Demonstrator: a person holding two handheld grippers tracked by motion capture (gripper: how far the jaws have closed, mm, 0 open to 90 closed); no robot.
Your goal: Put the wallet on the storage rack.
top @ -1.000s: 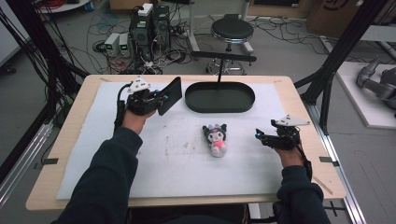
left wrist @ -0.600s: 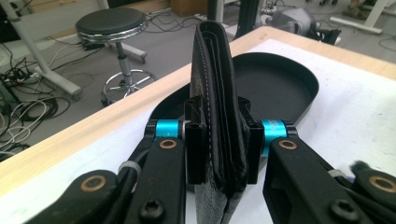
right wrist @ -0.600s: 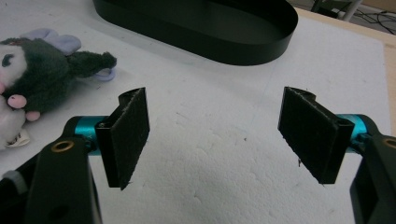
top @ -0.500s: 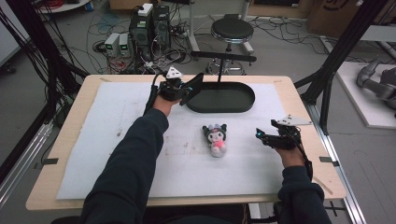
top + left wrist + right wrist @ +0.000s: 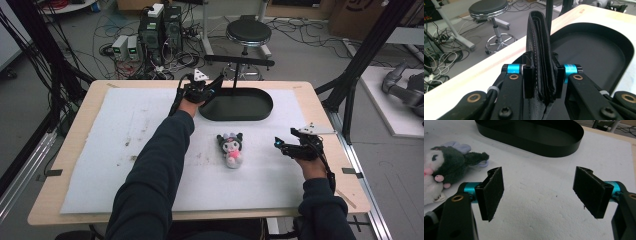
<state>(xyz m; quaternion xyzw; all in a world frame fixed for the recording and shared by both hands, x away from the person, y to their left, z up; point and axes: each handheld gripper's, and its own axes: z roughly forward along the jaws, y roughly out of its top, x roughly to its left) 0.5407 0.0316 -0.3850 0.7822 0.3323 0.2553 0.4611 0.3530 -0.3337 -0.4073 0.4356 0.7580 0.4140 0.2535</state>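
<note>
My left gripper [image 5: 212, 86] is shut on a black leather wallet [image 5: 540, 57], held on edge above the left end of the black oval tray [image 5: 260, 107]. In the left gripper view the tray [image 5: 599, 55] lies just beyond and below the wallet. A plush toy [image 5: 231, 149] with dark ears and a pink body lies on the white mat in the middle of the table. My right gripper [image 5: 281, 145] stands open to the right of the plush, low over the mat. In the right gripper view the plush [image 5: 446, 165] is at the left, outside the gripper [image 5: 541, 192].
A white mat [image 5: 110, 145] covers the wooden table [image 5: 75, 200]. A black stand [image 5: 239, 62] rises behind the tray. Past the far edge are a stool [image 5: 248, 32], computer cases [image 5: 160, 25] and cables on the floor. A black frame post [image 5: 367, 55] stands at the right.
My left gripper has carried the wallet rightward from the far left of the mat to above the tray's left end. The right gripper and the plush have stayed put.
</note>
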